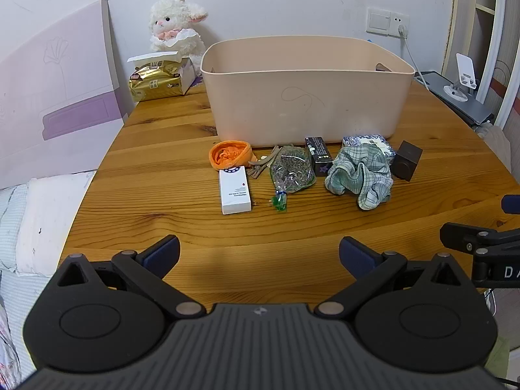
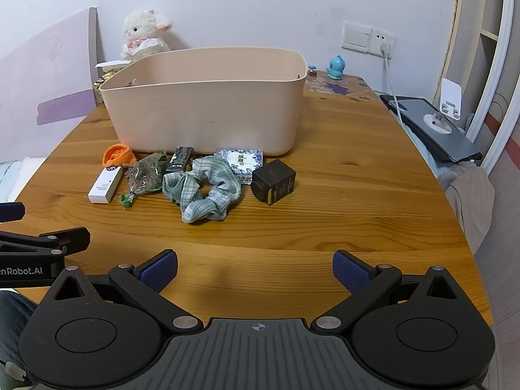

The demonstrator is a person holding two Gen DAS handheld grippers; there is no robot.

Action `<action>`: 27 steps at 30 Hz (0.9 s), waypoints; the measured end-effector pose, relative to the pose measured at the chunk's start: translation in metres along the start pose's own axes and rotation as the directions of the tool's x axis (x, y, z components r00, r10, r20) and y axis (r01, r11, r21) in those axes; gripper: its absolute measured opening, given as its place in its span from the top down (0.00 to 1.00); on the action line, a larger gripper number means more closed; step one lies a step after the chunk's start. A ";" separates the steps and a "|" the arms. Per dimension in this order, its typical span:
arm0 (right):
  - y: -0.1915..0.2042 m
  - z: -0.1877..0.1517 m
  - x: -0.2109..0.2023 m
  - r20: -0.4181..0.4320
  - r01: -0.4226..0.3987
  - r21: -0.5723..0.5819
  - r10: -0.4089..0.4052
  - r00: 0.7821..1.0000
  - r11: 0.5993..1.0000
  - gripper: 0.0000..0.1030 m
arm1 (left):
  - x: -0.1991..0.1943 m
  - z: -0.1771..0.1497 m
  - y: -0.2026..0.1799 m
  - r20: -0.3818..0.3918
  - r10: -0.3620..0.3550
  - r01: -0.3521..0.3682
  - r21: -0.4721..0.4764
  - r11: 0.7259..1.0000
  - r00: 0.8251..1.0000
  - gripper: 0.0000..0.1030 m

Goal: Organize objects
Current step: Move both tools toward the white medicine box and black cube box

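Note:
A beige plastic bin [image 1: 305,104] [image 2: 208,113] stands on the wooden table [image 1: 182,227]. In front of it lie an orange cloth [image 1: 229,154] [image 2: 117,155], a white box [image 1: 234,190] [image 2: 105,184], a bag of dried herbs [image 1: 291,170] [image 2: 146,175], a small black box [image 1: 318,156] [image 2: 180,159], a green checked cloth [image 1: 360,174] [image 2: 203,190], a blue-white patterned tin [image 1: 373,141] [image 2: 243,161] and a dark cube [image 1: 406,161] [image 2: 273,182]. My left gripper [image 1: 259,253] and right gripper [image 2: 255,268] are open and empty, near the table's front, well short of the objects.
A plush lamb [image 1: 177,26] and tissue packs [image 1: 156,79] sit at the back left. A pink board [image 1: 55,91] leans on the left. A blue figurine [image 2: 336,67], a wall socket with cable [image 2: 385,48] and a phone stand on a dark shelf [image 2: 438,120] are at right.

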State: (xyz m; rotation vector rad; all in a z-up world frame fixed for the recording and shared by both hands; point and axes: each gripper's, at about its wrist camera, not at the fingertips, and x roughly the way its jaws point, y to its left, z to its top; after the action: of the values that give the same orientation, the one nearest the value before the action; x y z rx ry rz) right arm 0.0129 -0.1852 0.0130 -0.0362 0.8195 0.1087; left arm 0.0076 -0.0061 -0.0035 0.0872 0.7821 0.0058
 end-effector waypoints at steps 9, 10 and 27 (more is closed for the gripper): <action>-0.004 0.002 0.002 -0.001 0.003 0.008 -0.003 1.000 1.000 0.00 | 0.000 0.000 0.000 -0.001 -0.001 0.001 0.000 1.000 1.000 0.00; -0.004 0.002 0.003 -0.001 0.004 0.008 -0.004 1.000 1.000 0.00 | 0.000 0.000 0.000 -0.001 -0.001 0.001 0.000 1.000 1.000 0.00; -0.007 0.006 0.007 0.004 0.002 0.013 -0.002 1.000 1.000 0.00 | 0.006 0.005 0.001 0.004 -0.011 0.011 -0.010 1.000 1.000 0.00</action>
State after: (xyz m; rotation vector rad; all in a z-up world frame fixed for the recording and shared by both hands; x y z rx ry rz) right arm 0.0227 -0.1916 0.0118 -0.0245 0.8156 0.1014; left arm 0.0152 -0.0049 -0.0041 0.0735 0.7789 -0.0013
